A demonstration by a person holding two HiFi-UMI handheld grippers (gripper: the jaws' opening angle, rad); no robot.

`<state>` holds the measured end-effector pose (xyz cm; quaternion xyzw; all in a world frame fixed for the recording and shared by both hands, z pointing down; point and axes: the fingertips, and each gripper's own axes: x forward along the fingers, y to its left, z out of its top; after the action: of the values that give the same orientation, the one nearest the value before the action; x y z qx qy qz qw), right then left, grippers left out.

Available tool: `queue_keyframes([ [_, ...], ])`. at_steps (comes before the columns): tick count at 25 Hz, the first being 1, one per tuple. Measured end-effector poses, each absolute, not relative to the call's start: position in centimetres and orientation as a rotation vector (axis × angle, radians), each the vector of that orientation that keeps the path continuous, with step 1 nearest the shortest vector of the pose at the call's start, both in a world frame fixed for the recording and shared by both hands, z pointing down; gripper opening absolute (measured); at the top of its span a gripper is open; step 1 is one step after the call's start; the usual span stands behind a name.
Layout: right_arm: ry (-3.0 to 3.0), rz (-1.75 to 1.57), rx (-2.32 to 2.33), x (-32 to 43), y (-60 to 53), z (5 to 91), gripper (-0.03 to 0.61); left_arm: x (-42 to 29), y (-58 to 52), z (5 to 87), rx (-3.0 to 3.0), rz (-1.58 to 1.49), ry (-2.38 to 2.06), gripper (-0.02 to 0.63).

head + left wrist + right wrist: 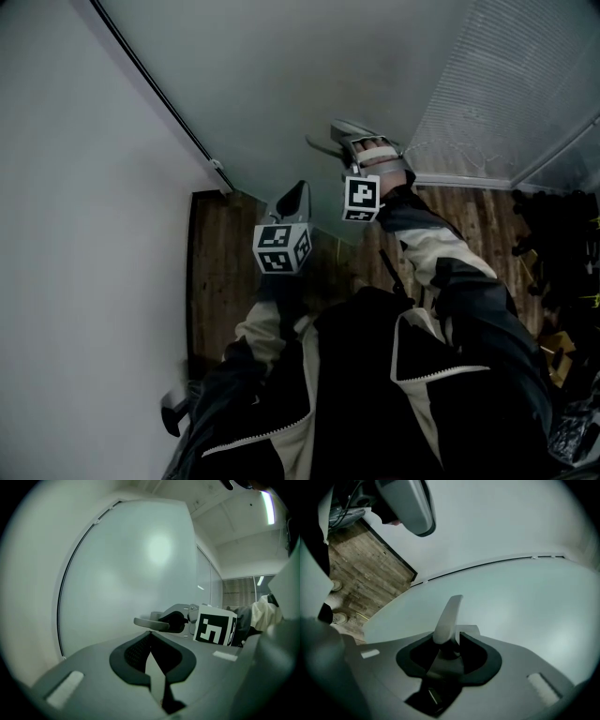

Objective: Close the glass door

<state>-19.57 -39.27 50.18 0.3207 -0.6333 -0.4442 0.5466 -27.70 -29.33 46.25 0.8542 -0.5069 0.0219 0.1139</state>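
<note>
A frosted glass door [309, 66] fills the space ahead of me and shows as a pale pane in the left gripper view [126, 573] and the right gripper view [525, 602]. A grey lever handle [323, 147] sticks out from it. My right gripper [345, 141] is up against the door and looks shut on that handle [449, 618], which stands between its jaws. The left gripper view shows the handle [150, 623] jutting from the right gripper's mouth. My left gripper [296, 192] hangs lower, short of the glass, jaws together and empty [154, 667].
A white wall [84, 187] runs along the left, meeting the door at a black frame strip [159, 84]. Wooden floor [225, 272] lies below. A ribbed glass panel [506, 84] stands at the right, with dark clutter [562, 244] on the floor beside it.
</note>
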Motion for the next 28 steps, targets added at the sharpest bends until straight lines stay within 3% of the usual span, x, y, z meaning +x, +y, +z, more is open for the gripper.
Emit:
queue_keyframes([
  [16,-1.368,-1.051,0.655,-12.0,-53.4,50.7,0.143,-20.9,-36.7,43.4,2.492,0.02,-1.527,-0.002],
  [28,-1.243,-1.058,0.601,-8.4,-64.9,51.4,0.144,-21.4,-39.1,45.2,2.402,0.092,-1.633,-0.002],
])
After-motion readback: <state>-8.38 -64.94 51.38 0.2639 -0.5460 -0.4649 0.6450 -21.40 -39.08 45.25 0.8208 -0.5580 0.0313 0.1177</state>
